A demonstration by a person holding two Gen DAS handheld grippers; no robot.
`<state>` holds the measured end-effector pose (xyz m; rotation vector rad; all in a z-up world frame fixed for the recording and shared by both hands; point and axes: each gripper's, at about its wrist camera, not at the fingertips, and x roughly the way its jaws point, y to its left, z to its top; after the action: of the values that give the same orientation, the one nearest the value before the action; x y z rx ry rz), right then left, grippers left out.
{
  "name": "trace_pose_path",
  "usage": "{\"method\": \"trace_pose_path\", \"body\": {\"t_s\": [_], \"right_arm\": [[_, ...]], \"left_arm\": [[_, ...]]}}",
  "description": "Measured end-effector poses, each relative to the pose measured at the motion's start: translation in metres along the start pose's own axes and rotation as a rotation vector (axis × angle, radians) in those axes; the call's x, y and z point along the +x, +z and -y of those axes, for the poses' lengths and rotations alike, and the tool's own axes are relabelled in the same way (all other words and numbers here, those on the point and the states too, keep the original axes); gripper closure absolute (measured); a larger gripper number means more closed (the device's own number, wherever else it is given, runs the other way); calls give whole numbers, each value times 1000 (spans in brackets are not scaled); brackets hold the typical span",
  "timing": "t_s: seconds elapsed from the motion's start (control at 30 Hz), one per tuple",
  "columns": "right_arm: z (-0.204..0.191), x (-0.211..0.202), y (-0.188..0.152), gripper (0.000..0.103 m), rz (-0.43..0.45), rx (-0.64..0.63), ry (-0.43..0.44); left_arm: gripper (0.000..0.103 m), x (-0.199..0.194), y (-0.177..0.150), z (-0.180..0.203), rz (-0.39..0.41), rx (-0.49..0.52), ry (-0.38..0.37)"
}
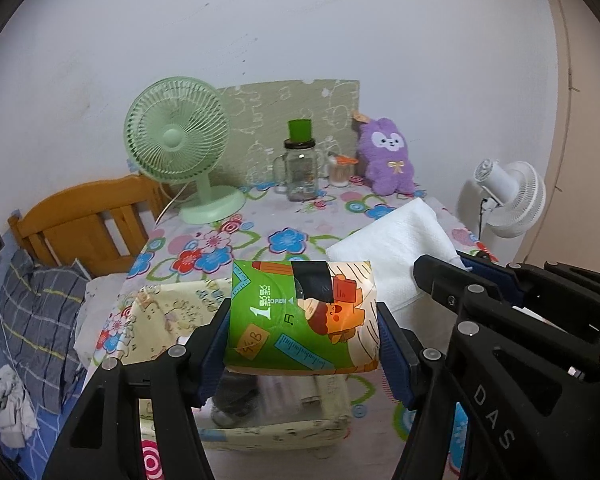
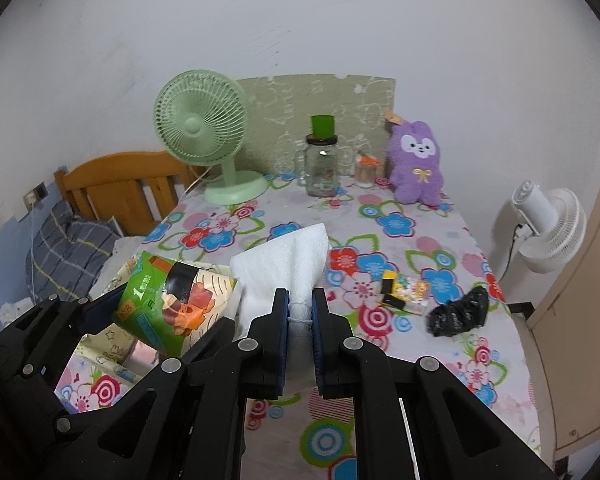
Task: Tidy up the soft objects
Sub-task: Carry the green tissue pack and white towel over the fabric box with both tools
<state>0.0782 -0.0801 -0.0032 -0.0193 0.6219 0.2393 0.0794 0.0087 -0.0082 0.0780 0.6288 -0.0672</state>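
Note:
My left gripper (image 1: 303,320) is shut on a green and orange tissue pack (image 1: 300,316) and holds it above a cream fabric storage box (image 1: 172,320) at the table's left edge. The pack also shows in the right wrist view (image 2: 172,304). My right gripper (image 2: 300,300) is shut on a white foam sheet (image 2: 288,260), pinched at its near end. The sheet also shows in the left wrist view (image 1: 396,248), to the right of the pack. A purple plush rabbit (image 2: 414,168) sits at the back right of the table.
The floral tablecloth (image 2: 380,360) carries a green desk fan (image 2: 204,128), a glass jar with a green cup (image 2: 322,164), a small yellow candy packet (image 2: 404,292) and a black crumpled bag (image 2: 460,312). A white fan (image 2: 548,232) stands right. A bed with a pillow (image 1: 36,320) lies left.

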Motion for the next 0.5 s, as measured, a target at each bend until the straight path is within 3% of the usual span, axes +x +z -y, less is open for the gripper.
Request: {"method": "trace_pose_path", "body": {"t_s": [0.5], "right_arm": [[-44, 45, 2, 90, -71, -70, 103]], "left_arm": [[35, 25, -14, -46, -65, -42, 68]]}}
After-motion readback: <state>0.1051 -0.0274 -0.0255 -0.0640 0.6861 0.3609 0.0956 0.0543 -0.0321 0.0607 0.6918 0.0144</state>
